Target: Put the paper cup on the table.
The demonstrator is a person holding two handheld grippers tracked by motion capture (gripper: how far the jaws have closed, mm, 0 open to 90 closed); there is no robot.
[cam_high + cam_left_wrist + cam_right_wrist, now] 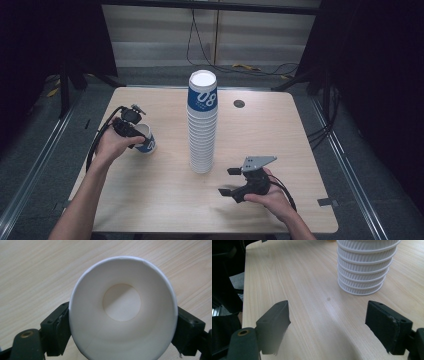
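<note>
Clearly the left gripper (123, 322) has its 2 black jaws pressed against opposite sides of a single paper cup (123, 307), just below the rim, so that the white inside and the round base face the left gripper view; in the high view the same cup (146, 141) sits at the left of the table (160, 200), lying over on its side in the grip, blue band and white rim showing, whether it touches the wood I cannot tell; the right gripper (328, 322) stands spread wide with nothing between the pads, only bare wood, and the foot of the tall cup stack (364, 270) a little ahead of it; from above that stack (202, 125) rises near the middle of the table, topped by a blue cup marked 08, with the right gripper (229, 181) near its base; a paper cup is very light, thin-walled and easily crushed, so a gentle squeeze is likely enough; the rolled rim is the stiffest part and a hold just under it should dent least; the smooth coated wall may slip if the grip is too slack; the stack looks tall and tippy, so pulling 1 cup off probably calls for a steady, straight lift.
</note>
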